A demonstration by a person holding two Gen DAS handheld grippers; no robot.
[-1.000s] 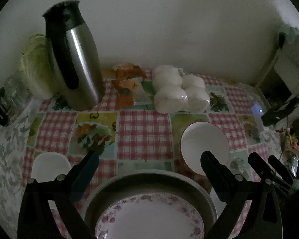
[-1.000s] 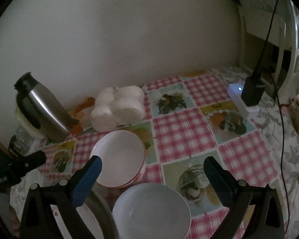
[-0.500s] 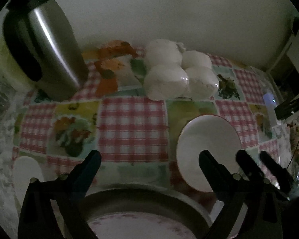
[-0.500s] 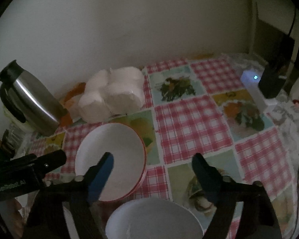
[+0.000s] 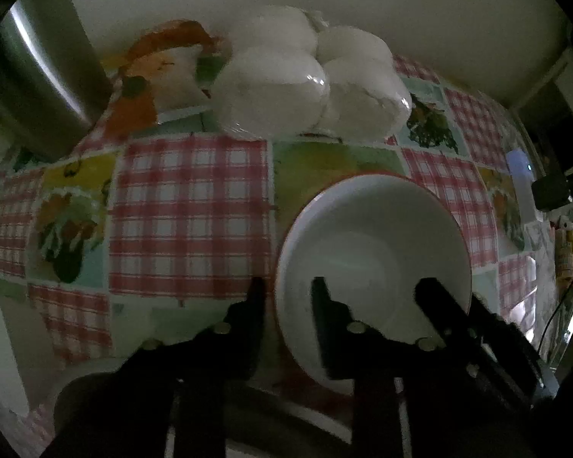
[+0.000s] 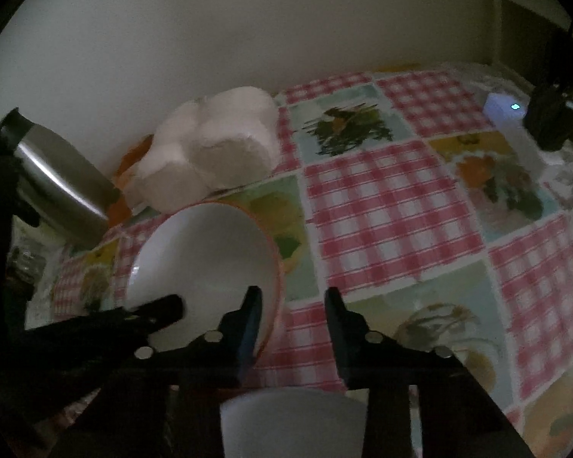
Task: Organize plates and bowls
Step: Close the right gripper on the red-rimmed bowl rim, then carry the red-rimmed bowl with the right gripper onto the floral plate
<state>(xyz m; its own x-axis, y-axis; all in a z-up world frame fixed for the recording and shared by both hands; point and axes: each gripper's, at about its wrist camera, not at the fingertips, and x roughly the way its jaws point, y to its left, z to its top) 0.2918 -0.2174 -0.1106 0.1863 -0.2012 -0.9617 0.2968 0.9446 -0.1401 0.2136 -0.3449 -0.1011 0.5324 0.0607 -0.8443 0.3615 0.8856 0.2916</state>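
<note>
On the glossy checked tablecloth (image 5: 187, 206), a smooth round red-rimmed white bowl (image 5: 370, 244); left hand-held gripper (image 5: 286, 297) and right hand-held gripper (image 6: 292, 305) each clamped across its rim

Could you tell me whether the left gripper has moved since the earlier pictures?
Yes. The left gripper has come down and forward toward the tissue rolls, its jaws closing on the red-rimmed bowl's edge.

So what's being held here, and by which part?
The red-rimmed bowl, by its rim: the left gripper is shut on one side. The right gripper, jaws just closing, straddles the other side; grip unclear.
</note>
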